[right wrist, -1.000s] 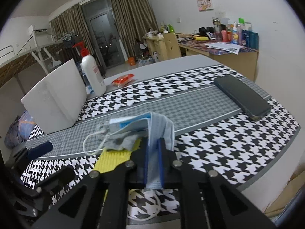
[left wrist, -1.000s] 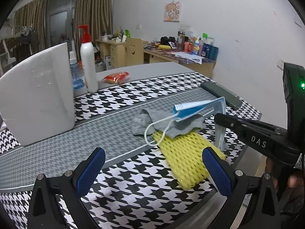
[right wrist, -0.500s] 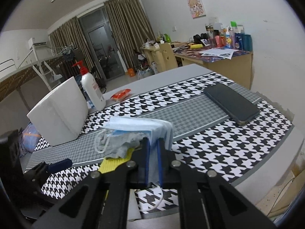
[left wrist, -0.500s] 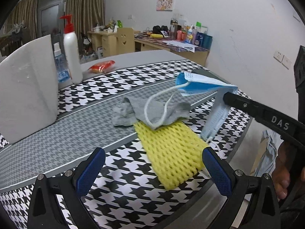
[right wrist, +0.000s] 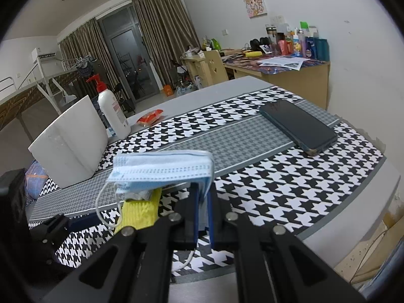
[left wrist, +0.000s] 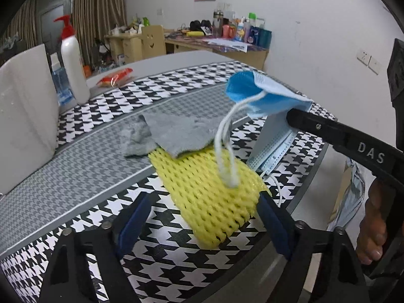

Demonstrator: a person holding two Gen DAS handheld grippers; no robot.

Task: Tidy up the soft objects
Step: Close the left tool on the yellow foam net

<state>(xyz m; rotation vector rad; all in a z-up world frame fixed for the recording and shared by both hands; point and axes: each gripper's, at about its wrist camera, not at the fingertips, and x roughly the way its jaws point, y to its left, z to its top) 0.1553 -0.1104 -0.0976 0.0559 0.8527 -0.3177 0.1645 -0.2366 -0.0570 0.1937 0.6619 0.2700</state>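
Note:
My right gripper (right wrist: pixel 202 217) is shut on a blue face mask (right wrist: pixel 161 169) and holds it in the air above the table; the mask (left wrist: pixel 267 98) also shows in the left wrist view, folded over the right gripper's tip (left wrist: pixel 293 116), its white ear loop (left wrist: pixel 227 156) dangling. Below it a grey sock (left wrist: pixel 174 133) lies on a yellow foam net (left wrist: pixel 212 194), which also shows in the right wrist view (right wrist: pixel 139 212). My left gripper (left wrist: pixel 202 224) is open and empty, low at the table's near edge, just in front of the yellow net.
A houndstooth cloth (left wrist: pixel 88 131) covers the table. A white box (left wrist: pixel 22 106) and a pump bottle (left wrist: pixel 73 60) stand at the left, a red packet (left wrist: pixel 115 77) behind. A dark phone (right wrist: pixel 298 126) lies at the right. The table edge (right wrist: pixel 353 202) is close on the right.
My right gripper has lifted the mask higher off the sock and net, and the ear loop has swung free. The left gripper has moved closer to the yellow net.

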